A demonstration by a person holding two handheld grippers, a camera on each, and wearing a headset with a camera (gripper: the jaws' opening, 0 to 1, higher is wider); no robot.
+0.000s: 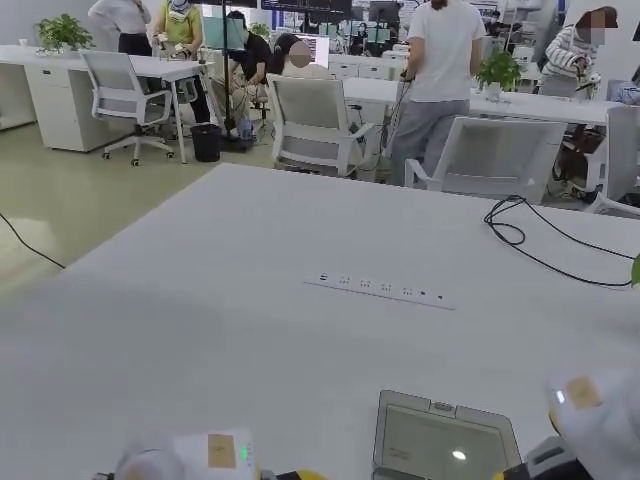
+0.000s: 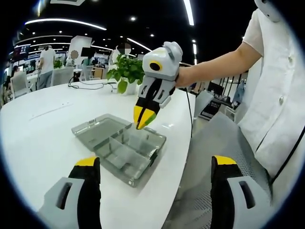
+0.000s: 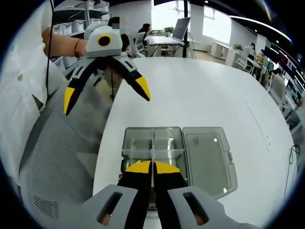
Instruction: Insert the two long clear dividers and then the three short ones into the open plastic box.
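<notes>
Carefully: your right gripper (image 3: 152, 167), jaws closed, hangs above the clear grey plastic box (image 3: 128, 143); whether it pinches the thin clear divider (image 3: 153, 138) is unclear. Your left gripper (image 2: 155, 161) gapes empty. Dividers seem light, stiff, slippery, so pinch the top edge.

I count two tongs: left tongs (image 3: 106, 98) and right tongs (image 3: 153, 166). One box (image 3: 127, 143) with one lid (image 3: 207, 157). Inside it, one divider (image 3: 152, 139) and a second divider (image 3: 167, 150) crossing it. On the worktop: one power strip (image 1: 380, 288), one cable (image 1: 540, 245), one plant (image 2: 126, 71).
</notes>
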